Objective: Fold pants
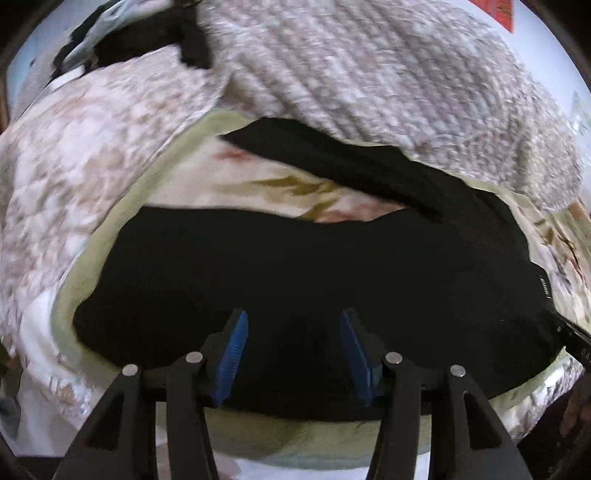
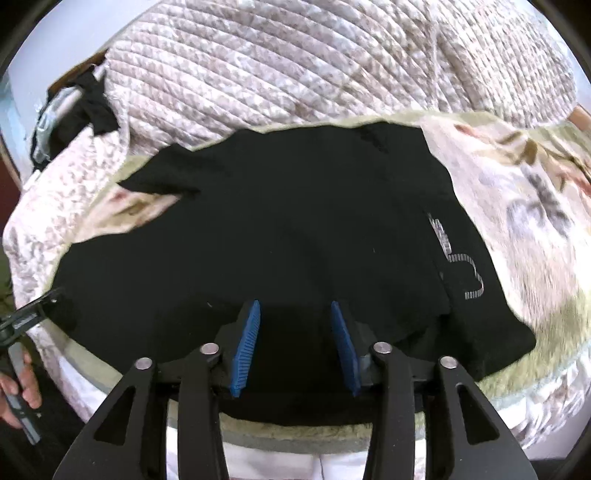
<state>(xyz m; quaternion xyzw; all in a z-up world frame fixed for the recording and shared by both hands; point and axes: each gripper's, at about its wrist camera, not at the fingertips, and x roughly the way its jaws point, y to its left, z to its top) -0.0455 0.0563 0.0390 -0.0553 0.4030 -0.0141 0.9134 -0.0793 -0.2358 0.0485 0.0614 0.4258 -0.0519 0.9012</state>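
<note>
Black pants [image 1: 295, 266] lie spread on a floral bedsheet [image 1: 258, 177]. One leg [image 1: 369, 166] runs off to the far side. My left gripper [image 1: 293, 321] is open, its blue pads over the near edge of the pants, nothing between them. In the right wrist view the pants [image 2: 295, 229] show a drawstring [image 2: 469, 273] near the waistband at the right. My right gripper [image 2: 295, 314] is open over the near edge of the pants and empty. The left gripper's tip [image 2: 29, 314] shows at the left edge, held by a hand [image 2: 22, 384].
A quilted beige blanket [image 2: 295, 62] is bunched along the far side of the bed, also in the left wrist view [image 1: 369, 66]. Another dark garment [image 1: 147, 33] lies at the far left. The bed's near edge [image 2: 295, 439] is just below the grippers.
</note>
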